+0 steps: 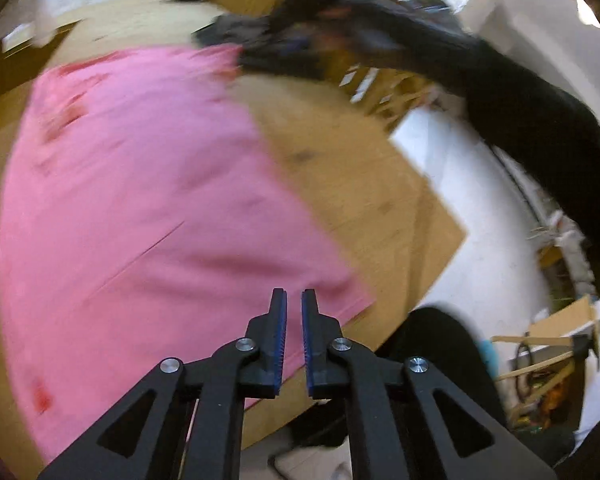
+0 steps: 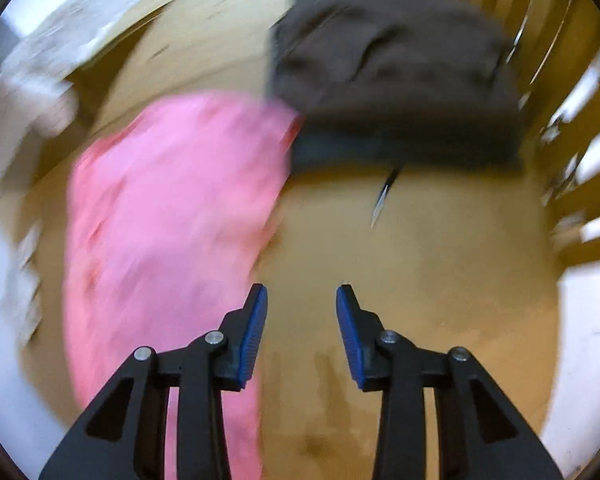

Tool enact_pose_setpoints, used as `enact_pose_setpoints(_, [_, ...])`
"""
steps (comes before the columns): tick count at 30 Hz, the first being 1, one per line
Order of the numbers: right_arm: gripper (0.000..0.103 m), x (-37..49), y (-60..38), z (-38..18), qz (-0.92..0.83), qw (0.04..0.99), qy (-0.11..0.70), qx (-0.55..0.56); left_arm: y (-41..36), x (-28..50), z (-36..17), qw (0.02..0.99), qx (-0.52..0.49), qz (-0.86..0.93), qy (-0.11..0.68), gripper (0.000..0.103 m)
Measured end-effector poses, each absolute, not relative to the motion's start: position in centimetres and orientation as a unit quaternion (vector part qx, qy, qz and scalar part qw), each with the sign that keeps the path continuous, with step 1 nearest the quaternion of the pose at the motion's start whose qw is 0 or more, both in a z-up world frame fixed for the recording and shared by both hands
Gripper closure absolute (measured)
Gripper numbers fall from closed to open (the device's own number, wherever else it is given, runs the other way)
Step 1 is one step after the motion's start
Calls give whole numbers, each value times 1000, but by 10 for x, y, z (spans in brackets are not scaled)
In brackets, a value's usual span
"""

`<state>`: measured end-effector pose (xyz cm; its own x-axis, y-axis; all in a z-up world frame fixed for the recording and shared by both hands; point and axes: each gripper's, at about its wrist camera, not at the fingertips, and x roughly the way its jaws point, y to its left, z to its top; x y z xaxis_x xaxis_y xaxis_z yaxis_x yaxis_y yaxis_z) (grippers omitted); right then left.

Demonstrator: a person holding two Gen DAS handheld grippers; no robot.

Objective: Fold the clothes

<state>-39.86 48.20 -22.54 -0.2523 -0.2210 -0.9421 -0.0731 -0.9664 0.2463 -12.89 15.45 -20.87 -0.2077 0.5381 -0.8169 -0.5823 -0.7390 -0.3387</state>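
Scene: a pink garment (image 1: 148,200) lies spread flat on a wooden table (image 1: 360,200), both wrist views smeared by motion blur.

Pink garment, left wrist view: it fills the frame from 12 o'clock round through 9 to 6 o'clock, its long axis running from about 11 o'clock down toward 5 o'clock, where a straight edge ends near the table's near edge. Reddish marks show on the cloth near 10 o'clock and again at 7 o'clock; what they are cannot be told.

Pink garment, right wrist view: the pink garment (image 2: 168,208) sits at 9 o'clock, long axis from 1 o'clock to 7 o'clock, its upper end touching or slipping under a dark folded garment (image 2: 396,80).

Dark folded garment: a squared stack at 12 to 1 o'clock on the wooden table (image 2: 440,280), apparently brown cloth over a darker layer.

Containers: none can be made out on the table; blurred dark bags and cardboard show beyond its far edge at 12 o'clock.

Left gripper (image 1: 294,300): blue-padded jaws drawn almost together with only a thin slit between, nothing in them, hovering over the garment's near edge.

Right gripper (image 2: 302,294): jaws apart and empty, above bare wood just right of the pink cloth.

Person: a black sleeve (image 1: 520,92) reaches across from 3 o'clock toward 12 o'clock.
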Motion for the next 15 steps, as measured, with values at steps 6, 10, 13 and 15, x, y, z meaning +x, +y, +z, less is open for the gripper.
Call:
enact_pose_setpoints(6, [68,-246,445,-262,-731,141,-102,660,120,-132,-232,309,-544,779,40,97])
enact_pose_setpoints(10, [67,-213,431,-274,-731,137,-84,663,148,-117,-227,353,-530,769,56,94])
enact_pose_setpoints(13, [67,-206,428,-281,-723,128,-76,674,177,-102,-226,383,-520,759,81,87])
enact_pose_setpoints(15, [67,-193,425,-283,-718,135,-78,679,185,-98,-227,377,-514,764,103,87])
